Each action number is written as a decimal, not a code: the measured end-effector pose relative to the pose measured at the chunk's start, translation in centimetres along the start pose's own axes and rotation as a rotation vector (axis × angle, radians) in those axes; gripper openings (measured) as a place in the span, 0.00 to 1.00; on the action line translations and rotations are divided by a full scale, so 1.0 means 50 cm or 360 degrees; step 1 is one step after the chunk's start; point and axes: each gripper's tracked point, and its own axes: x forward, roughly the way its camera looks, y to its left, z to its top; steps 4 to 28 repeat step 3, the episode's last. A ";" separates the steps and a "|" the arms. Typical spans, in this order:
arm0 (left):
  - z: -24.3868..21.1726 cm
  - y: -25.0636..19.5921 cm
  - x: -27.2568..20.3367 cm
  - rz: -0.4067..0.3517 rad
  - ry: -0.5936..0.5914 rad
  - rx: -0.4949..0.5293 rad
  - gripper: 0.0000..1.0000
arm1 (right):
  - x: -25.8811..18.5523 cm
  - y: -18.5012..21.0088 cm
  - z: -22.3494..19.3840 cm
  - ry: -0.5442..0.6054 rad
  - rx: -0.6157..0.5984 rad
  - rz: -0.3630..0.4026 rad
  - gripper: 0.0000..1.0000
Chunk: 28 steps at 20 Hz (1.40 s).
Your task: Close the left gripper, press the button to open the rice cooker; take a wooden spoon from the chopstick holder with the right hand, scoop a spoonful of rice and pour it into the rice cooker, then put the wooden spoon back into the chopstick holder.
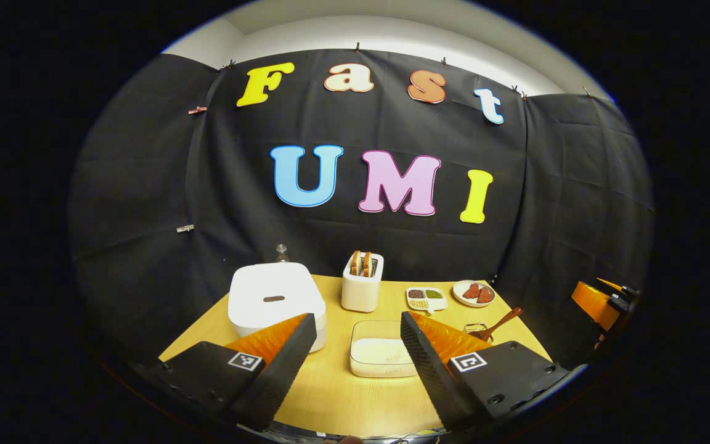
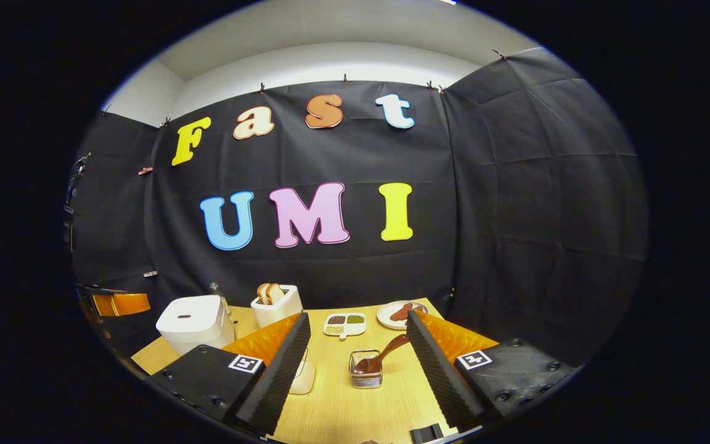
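- Black cloth walls the booth on three sides, and a wooden table [image 1: 330,394] carries everything.
- Left gripper [image 1: 358,351] hangs above the near edge of the table, jaws spread wide with nothing between them.
- Right gripper [image 2: 358,354] is held the same way, jaws wide apart and empty, looking toward the chopstick holder [image 2: 365,370].
- Rice cooker [image 1: 276,300] sits at the back left of the table with its lid down.
- Just right of the rice cooker is a shallow tray of rice [image 1: 383,356]; behind that tray stands a toaster [image 1: 362,282].
- Farther right of the rice cooker, past the tray, the wooden spoon [image 1: 500,325] leans in the chopstick holder, handle up.
- Lid down and spoon in its holder fit either end of the job: before the lid button is pressed, or after the spoon has gone back; I judge nothing settles which.
- If pressing comes next, the left jaws would need to come together, since they stand apart now.
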 end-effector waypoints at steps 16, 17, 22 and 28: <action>0.011 0.016 0.000 0.0029 -0.0032 0.0002 0.95 | 0.007 0.004 0.007 0.0002 0.0002 0.0002 0.98; 0.011 0.016 0.000 0.0029 -0.0032 0.0002 0.95 | 0.007 0.004 0.007 0.0002 0.0002 0.0002 0.98; 0.011 0.016 0.000 0.0029 -0.0032 0.0002 0.95 | 0.007 0.004 0.007 0.0002 0.0002 0.0002 0.98; 0.011 0.016 0.000 0.0029 -0.0032 0.0002 0.95 | 0.007 0.004 0.007 0.0002 0.0002 0.0002 0.98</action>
